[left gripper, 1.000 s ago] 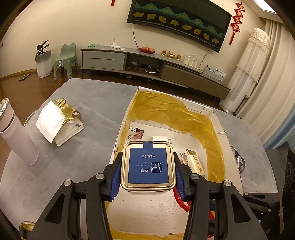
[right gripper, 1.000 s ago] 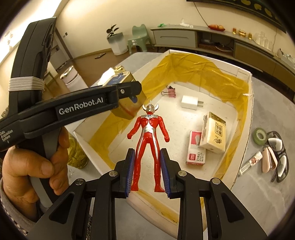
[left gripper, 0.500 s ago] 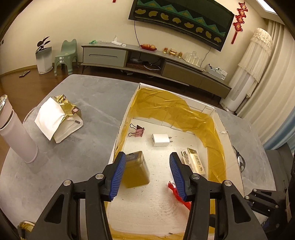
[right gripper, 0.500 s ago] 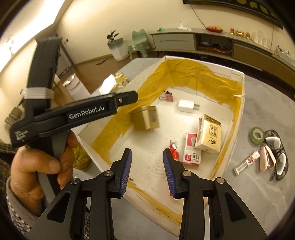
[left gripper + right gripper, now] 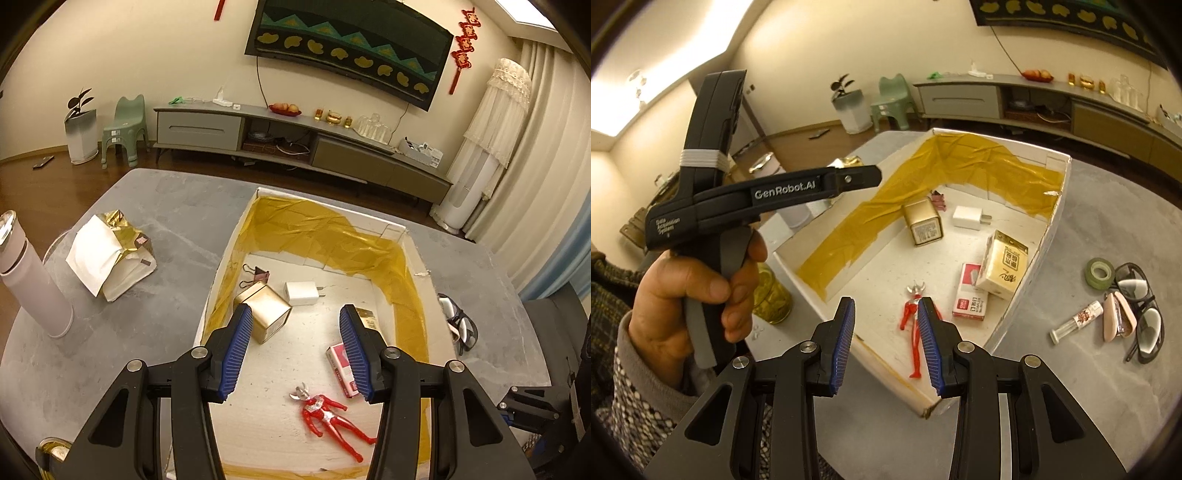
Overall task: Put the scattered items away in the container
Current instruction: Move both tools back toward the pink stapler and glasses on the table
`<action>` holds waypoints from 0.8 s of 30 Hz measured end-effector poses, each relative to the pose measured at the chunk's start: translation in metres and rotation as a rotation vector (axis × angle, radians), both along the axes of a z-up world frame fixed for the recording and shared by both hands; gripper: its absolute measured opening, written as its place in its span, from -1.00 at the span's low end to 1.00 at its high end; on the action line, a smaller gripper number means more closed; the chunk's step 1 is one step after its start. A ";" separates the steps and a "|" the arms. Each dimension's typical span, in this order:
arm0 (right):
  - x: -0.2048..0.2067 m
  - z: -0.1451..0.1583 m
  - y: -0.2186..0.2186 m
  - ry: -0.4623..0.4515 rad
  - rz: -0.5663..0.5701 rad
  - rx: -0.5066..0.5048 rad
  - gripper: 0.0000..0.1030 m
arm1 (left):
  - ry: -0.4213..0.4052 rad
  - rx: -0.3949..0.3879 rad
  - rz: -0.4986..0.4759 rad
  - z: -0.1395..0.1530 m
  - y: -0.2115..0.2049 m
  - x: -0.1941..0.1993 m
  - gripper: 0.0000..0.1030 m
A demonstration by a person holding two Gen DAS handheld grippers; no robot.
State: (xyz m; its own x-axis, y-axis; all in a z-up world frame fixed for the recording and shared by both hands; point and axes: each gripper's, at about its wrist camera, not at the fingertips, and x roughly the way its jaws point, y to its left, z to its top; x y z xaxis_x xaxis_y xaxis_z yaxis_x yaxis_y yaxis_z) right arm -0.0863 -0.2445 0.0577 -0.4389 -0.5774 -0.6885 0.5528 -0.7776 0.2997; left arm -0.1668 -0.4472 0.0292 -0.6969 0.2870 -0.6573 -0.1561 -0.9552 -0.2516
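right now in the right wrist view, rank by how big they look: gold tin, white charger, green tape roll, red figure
1. red figure, though nearest the camera
2. gold tin
3. white charger
4. green tape roll, close to the charger

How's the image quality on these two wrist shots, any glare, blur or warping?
Left wrist view: warm indoor light, sharp, strong fisheye bending the table edge and dark corners. Right wrist view: a blown-out ceiling light glares upper left; the box stays crisp, its walls bowed.
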 end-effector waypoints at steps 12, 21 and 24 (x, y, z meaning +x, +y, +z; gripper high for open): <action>0.013 0.008 0.031 0.031 0.043 -0.080 -0.26 | 0.062 -0.014 -0.101 0.026 0.045 0.021 -0.01; 0.017 0.010 0.077 0.036 0.001 -0.150 -0.26 | 0.068 -0.054 -0.202 0.032 0.095 0.031 -0.01; 0.017 0.010 0.090 0.032 -0.011 -0.160 -0.26 | 0.072 -0.070 -0.238 0.033 0.112 0.035 -0.01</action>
State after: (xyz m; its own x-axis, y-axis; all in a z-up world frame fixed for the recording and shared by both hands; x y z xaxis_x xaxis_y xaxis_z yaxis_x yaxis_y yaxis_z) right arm -0.0692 -0.1544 0.0673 -0.4661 -0.6736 -0.5736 0.5559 -0.7273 0.4025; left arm -0.1322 -0.3347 0.0620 -0.6607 0.4040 -0.6327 -0.3939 -0.9041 -0.1659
